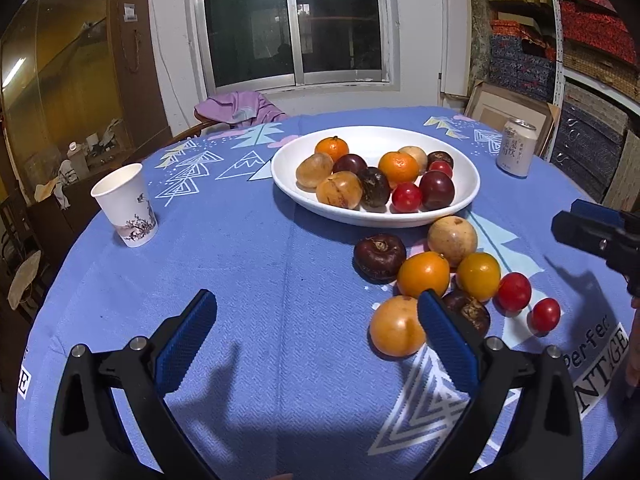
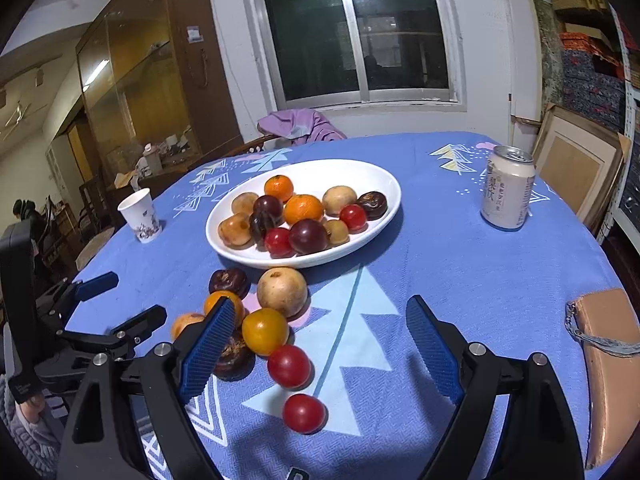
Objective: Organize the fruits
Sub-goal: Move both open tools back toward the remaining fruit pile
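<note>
Low in the left wrist view, our left gripper (image 1: 316, 340) gapes wide and empty; the loose fruit lies right of it. Low in the right wrist view, our right gripper (image 2: 320, 354) gapes empty too, one tomato (image 2: 304, 413) between its fingers, nearest; the plate (image 2: 384, 184) waits above.

A: We are looking from the left tool (image 1: 316, 312), low over the surface (image 1: 256, 264), facing the window (image 1: 292, 20) across the white bowl (image 1: 280, 172).

B: We are seeing the same from the right tool (image 2: 320, 320), sitting further right. Both views are sharing the bowl, the loose fruits (image 2: 282, 291), the cup (image 2: 140, 216) and the can (image 2: 507, 192).
</note>
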The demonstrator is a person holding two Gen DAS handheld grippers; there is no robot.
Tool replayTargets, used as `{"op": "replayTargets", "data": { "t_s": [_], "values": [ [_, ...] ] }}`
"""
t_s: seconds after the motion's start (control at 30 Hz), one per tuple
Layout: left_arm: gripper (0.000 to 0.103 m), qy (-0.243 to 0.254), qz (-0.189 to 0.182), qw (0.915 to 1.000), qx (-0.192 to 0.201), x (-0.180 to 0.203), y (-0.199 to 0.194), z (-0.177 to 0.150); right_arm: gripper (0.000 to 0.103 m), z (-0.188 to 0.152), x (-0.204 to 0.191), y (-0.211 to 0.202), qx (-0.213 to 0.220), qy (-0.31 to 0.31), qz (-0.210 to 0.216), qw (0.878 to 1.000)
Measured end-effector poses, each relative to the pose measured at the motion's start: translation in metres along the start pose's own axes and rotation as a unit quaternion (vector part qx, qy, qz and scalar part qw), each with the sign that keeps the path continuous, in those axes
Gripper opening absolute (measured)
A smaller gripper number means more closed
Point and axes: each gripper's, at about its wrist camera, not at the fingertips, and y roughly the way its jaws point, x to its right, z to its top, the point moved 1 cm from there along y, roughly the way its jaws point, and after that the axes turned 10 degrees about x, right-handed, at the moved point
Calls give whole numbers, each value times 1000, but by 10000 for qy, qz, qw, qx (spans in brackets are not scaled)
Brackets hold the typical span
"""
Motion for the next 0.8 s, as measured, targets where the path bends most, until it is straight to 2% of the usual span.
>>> {"op": "replayTargets", "data": {
  "t_s": [0.33,0.8],
  "values": [
    [99,112,-94,9999,-49,8,0,-2,88,-6,-9,1,-132,-162,49,9998],
    [99,18,-192,9993,-311,8,10,-6,88,-36,-25,-5,-523,-575,91,9969]
  ]
}}
